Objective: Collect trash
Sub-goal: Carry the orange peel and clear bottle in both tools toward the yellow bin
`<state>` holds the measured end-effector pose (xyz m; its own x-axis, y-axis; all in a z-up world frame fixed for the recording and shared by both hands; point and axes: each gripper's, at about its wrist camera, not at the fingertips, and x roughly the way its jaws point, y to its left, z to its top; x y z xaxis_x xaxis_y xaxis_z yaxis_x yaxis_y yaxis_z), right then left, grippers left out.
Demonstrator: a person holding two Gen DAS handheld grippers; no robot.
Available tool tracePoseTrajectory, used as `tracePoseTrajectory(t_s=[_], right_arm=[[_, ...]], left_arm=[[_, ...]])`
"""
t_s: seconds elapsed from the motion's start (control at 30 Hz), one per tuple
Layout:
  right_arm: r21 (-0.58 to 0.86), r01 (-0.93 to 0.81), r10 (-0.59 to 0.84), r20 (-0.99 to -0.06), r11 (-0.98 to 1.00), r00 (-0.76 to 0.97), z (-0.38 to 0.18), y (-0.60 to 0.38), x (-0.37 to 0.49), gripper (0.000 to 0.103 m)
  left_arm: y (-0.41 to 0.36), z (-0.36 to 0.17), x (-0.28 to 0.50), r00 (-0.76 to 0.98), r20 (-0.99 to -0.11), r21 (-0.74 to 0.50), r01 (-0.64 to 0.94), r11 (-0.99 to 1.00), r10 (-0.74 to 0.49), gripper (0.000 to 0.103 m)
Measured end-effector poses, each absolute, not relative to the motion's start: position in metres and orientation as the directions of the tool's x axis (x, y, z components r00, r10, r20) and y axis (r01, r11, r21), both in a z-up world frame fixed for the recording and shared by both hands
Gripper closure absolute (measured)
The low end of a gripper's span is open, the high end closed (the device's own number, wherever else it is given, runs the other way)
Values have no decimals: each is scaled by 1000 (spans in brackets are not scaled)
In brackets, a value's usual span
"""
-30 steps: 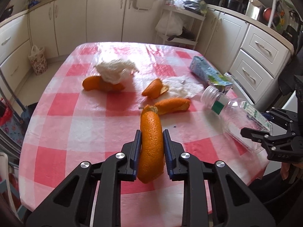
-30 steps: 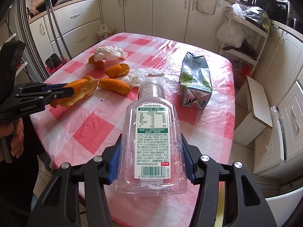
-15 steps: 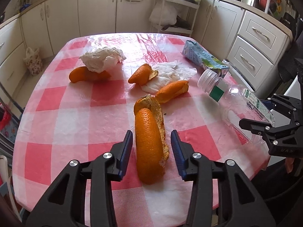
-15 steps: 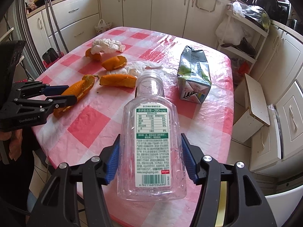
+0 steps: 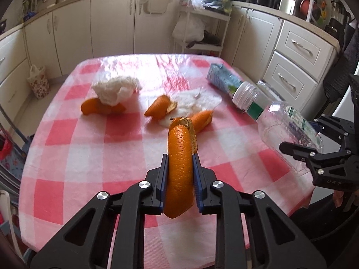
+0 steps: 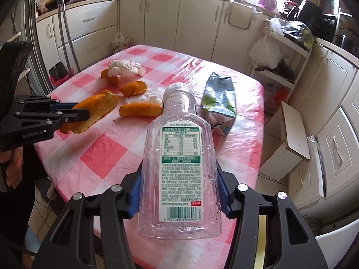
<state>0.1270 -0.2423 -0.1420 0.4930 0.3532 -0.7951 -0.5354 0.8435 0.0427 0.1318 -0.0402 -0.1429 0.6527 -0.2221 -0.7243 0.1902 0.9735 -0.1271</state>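
My left gripper (image 5: 179, 177) is shut on a long orange peel (image 5: 180, 157) and holds it above the near part of the red-checked table (image 5: 74, 157). It shows from the side in the right wrist view (image 6: 74, 114) with the peel (image 6: 98, 107). My right gripper (image 6: 179, 192) is shut on an empty clear plastic bottle (image 6: 181, 157) held over the table's right edge; the bottle also shows in the left wrist view (image 5: 280, 121). Other trash lies on the table: three orange peels (image 5: 101, 109) (image 5: 160, 107) (image 5: 202, 118), two crumpled tissues (image 5: 114, 89) (image 5: 195, 100) and a flattened drink carton (image 5: 224, 80).
White kitchen cabinets (image 5: 107, 29) run around the room. A white shelf rack (image 5: 199, 29) with bags stands behind the table. A small white box with a board lid (image 6: 289, 145) sits on the floor right of the table. A floral bag (image 5: 38, 80) leans on the left cabinets.
Half a second ago my left gripper was open with the peel lying on the table between its fingers. Now it is shut on the peel and has lifted it. The right gripper still holds the bottle.
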Motion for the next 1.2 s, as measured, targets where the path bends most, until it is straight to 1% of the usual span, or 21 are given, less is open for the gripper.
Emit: tracePoseTrajectory(t_s=[0.23,0.73,1.2], right_arm=[[28,-526,343,-787,850,513,-138,-252,123,49],[26,-468,315,-772,884,552,-131,-277,119,49],[2,-371,229,-788,929,571,-139,-317,114,49]], left_arm=[[-60,-128,128,669,-706,-107,221,969,-231,83],[-85,-112,119,685,-682,-97,262,960,-256,83],[-141,-106,122,665,-667,-109,359,927,-335,83]])
